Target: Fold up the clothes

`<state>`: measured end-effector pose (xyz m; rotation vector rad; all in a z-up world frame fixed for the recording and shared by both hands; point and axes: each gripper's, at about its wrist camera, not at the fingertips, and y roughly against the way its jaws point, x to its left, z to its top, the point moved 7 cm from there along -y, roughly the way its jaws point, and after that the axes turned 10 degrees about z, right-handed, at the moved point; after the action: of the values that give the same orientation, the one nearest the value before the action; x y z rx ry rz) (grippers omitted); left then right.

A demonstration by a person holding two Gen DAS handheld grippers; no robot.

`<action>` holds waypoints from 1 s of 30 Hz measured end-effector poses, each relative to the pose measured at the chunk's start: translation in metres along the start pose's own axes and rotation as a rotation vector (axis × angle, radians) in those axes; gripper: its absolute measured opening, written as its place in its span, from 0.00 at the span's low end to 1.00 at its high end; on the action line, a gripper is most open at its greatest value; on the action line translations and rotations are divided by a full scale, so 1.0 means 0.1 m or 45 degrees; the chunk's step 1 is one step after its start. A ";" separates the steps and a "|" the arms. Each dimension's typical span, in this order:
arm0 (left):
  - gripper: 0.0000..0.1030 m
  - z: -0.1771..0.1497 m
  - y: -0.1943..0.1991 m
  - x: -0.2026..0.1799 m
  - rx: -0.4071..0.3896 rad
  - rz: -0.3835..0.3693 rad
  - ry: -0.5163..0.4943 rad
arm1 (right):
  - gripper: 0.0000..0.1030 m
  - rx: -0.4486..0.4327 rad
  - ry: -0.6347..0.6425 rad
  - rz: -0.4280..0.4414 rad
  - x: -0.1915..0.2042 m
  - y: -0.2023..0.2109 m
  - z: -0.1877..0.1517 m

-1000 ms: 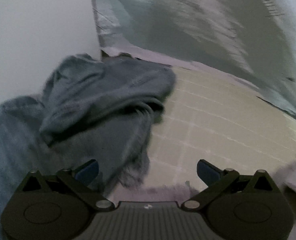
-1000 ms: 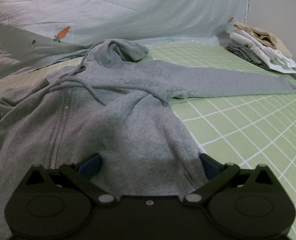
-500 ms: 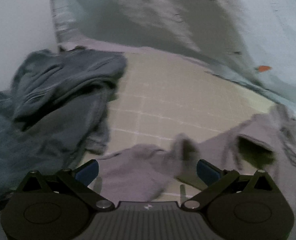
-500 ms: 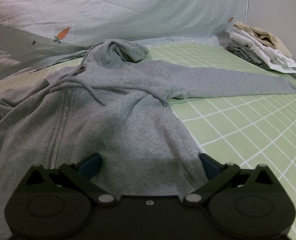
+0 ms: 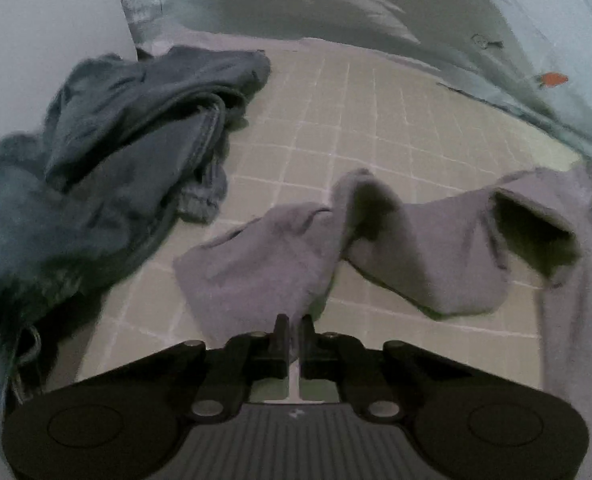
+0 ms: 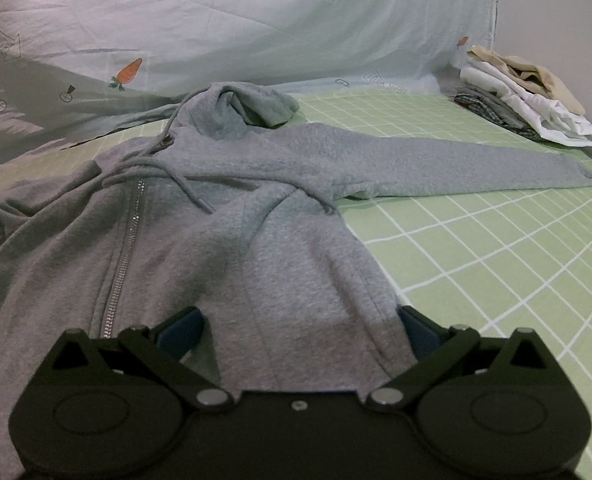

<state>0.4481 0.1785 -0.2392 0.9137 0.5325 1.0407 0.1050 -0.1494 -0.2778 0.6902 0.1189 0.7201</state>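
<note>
Our left tongs pinch the end of the grey hoodie's sleeve. Our right tongs gape wide over the hoodie, holding nothing. It lies flat on the green checked bed, zipped, one sleeve stretched out.

The right tongs stand wide apart over the hem of a grey zip hoodie spread flat on a green checked bed sheet. 1 sleeve stretches rightward toward a pile of folded clothes.
</note>
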 end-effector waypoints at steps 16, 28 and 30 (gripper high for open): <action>0.03 -0.52 1.13 -0.48 0.076 -0.602 0.320 | 1.00 -0.005 -0.003 0.011 0.00 0.00 0.00; 0.69 -0.88 0.79 0.68 0.070 0.086 0.594 | 1.00 -0.005 0.004 0.010 0.01 0.01 0.00; 0.72 -0.98 0.72 0.63 0.101 0.108 0.580 | 1.00 -0.005 0.006 0.009 0.01 0.01 0.00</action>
<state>0.3660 0.2874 -0.2288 0.7729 0.9246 1.3220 0.1054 -0.1482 -0.2775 0.6856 0.1193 0.7283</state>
